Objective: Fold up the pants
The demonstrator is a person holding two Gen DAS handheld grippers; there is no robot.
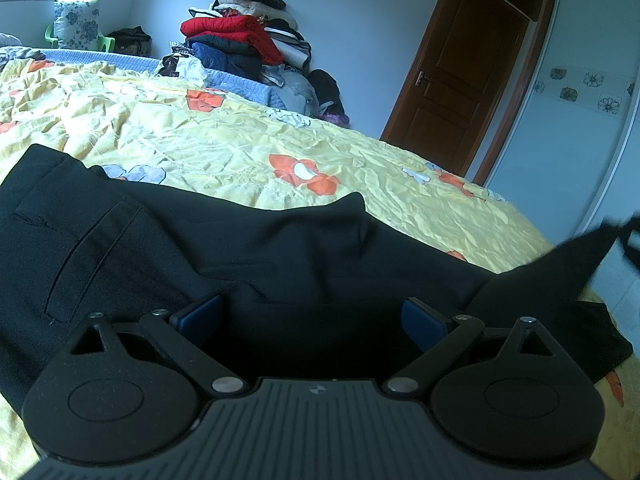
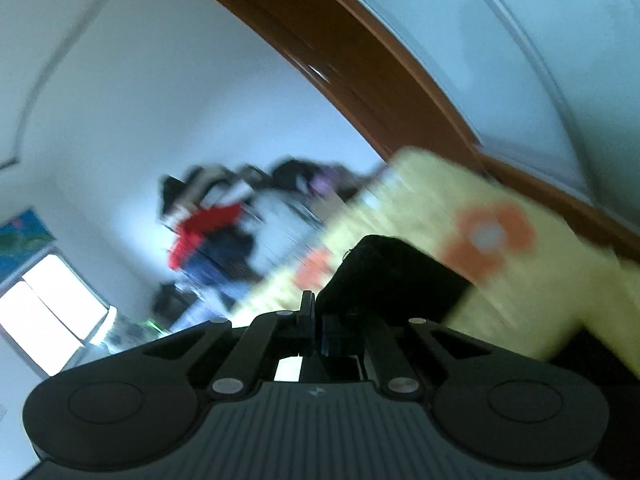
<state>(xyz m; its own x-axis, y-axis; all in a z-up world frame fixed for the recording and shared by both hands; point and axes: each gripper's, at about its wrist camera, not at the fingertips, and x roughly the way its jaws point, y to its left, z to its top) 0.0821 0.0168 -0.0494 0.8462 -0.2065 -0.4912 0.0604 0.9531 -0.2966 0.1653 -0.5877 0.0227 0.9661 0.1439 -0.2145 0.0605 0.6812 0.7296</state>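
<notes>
Black woven-cloth pants (image 1: 168, 240) lie spread across the yellow flower-printed bedsheet (image 1: 224, 136) in the left wrist view, back pocket showing at the left. The left gripper (image 1: 312, 320) hovers low over the cloth with its blue-padded jaws wide apart, holding nothing; a lifted flap of the pants rises at the far right. It would do best to pin the cloth flat near the intended crease.

From the right wrist, heavily blurred, the right gripper (image 2: 316, 326) has its jaws pressed together, apparently pinching an edge of the same black cloth. Carrying that edge over slowly and level should keep the fold square.
</notes>
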